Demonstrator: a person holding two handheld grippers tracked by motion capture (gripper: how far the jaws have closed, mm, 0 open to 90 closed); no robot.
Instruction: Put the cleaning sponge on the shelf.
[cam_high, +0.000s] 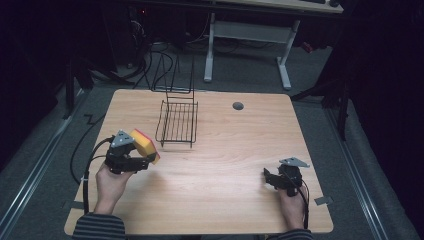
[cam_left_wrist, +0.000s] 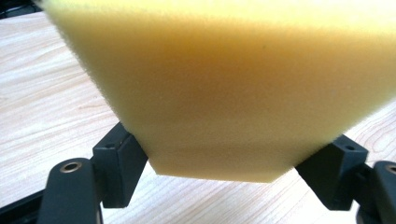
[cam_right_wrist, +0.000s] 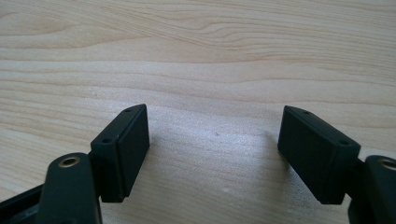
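Sponge (cam_left_wrist: 224, 93) clamped in left gripper (cam_high: 131, 159), near wire rack (cam_high: 177, 122).

The counter (cam_high: 215, 165) is a light wood-grain top with rounded corners. A black wire rack (cam_high: 177, 122) stands on it toward the far side, left of centre. A small round grey grommet (cam_high: 238, 106) sits in the surface to the rack's right, well apart.
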